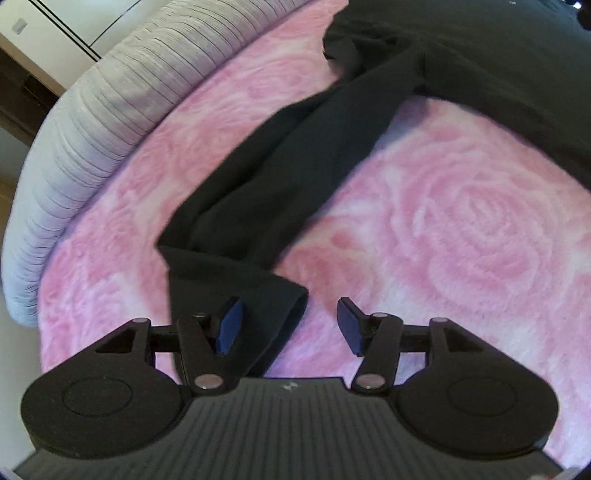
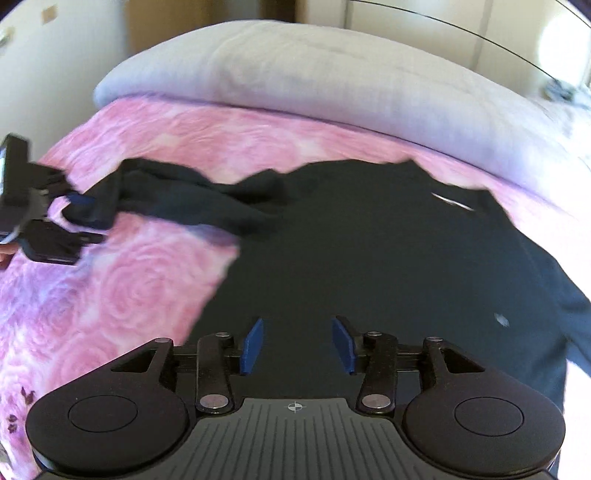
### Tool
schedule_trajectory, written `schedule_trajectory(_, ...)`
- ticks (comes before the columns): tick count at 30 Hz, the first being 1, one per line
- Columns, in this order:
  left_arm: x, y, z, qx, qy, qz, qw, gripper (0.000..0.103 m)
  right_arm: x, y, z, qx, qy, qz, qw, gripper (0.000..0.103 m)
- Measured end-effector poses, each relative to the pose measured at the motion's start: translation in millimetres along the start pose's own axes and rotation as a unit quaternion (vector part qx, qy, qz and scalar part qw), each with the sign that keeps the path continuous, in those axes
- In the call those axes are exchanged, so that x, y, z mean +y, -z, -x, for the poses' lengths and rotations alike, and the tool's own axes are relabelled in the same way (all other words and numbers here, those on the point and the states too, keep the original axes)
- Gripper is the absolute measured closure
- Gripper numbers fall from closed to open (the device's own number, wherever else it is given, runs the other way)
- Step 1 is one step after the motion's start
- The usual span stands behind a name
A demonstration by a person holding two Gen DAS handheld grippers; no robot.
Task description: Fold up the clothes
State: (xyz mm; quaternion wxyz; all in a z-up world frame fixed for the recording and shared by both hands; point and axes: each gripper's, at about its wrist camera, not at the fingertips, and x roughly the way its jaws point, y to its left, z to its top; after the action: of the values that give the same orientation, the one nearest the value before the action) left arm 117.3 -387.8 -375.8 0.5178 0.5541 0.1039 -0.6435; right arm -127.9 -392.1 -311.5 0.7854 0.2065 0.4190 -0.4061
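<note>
A black long-sleeved shirt lies spread on a pink rose-patterned blanket. Its left sleeve stretches out towards my left gripper, which is open, with the cuff lying at and under the left finger. In the right wrist view the left gripper shows at the far left, at the end of the twisted sleeve. My right gripper is open and empty, hovering over the lower body of the shirt.
A grey ribbed quilt lies rolled along the far edge of the blanket; it also shows in the right wrist view. Pale cupboards stand behind the bed.
</note>
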Motion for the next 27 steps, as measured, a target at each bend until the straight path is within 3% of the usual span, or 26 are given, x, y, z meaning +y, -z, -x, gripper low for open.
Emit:
schedule_trajectory(1, 0, 1, -4, -0.006, -0.010, -0.004, 0.9999, 0.039, 5, -4, -6, 0.001, 0.000, 0.005, 1.000, 0.056)
schedule_trajectory(2, 1, 2, -6, -0.009, -0.019, -0.001, 0.9998, 0.046, 10, -8, -11, 0.003, 0.001, 0.011, 1.000, 0.056)
schedule_trajectory(3, 3, 1, -7, -0.010, -0.025, 0.009, 0.9996, 0.060, 15, -12, -17, 0.004, 0.001, 0.016, 1.000, 0.056)
schedule_trajectory(4, 8, 1, -7, -0.006, -0.032, 0.022, 0.9992, 0.095, 18, -16, -22, 0.005, 0.003, 0.020, 1.000, 0.056)
schedule_trajectory(5, 20, 2, -2, -0.005, -0.035, 0.048, 0.9982, 0.099, 18, -21, -27, 0.004, 0.005, 0.023, 1.000, 0.056)
schedule_trajectory(8, 73, 10, 30, -0.033, -0.029, 0.162, 0.9857, 0.100, 13, -34, -35, 0.002, 0.006, 0.033, 0.999, 0.056)
schedule_trajectory(9, 96, 16, 40, -0.040, -0.027, 0.210, 0.9766, 0.100, 11, -39, -38, 0.001, 0.005, 0.039, 0.999, 0.056)
schedule_trajectory(11, 144, 32, 54, -0.042, -0.026, 0.310, 0.9494, 0.100, 7, -53, -48, -0.003, 0.000, 0.049, 0.999, 0.055)
schedule_trajectory(13, 181, 46, 60, -0.036, -0.032, 0.378, 0.9244, 0.101, 4, -69, -62, -0.006, -0.014, 0.059, 0.998, 0.055)
schedule_trajectory(16, 211, 63, 57, -0.023, -0.029, 0.425, 0.9043, 0.101, 7, -94, -91, -0.006, -0.037, 0.078, 0.996, 0.055)
schedule_trajectory(19, 219, 77, 58, -0.013, -0.018, 0.447, 0.8945, 0.101, 22, -112, -125, 0.002, -0.045, 0.138, 0.989, 0.055)
schedule_trajectory(24, 213, 98, 50, 0.015, -0.004, 0.453, 0.8916, 0.101, 54, -116, -177, 0.025, -0.042, 0.276, 0.960, 0.055)
schedule_trajectory(27, 212, 116, 53, 0.030, 0.000, 0.479, 0.8772, 0.101, 61, -125, -203, 0.049, -0.061, 0.275, 0.958, 0.055)
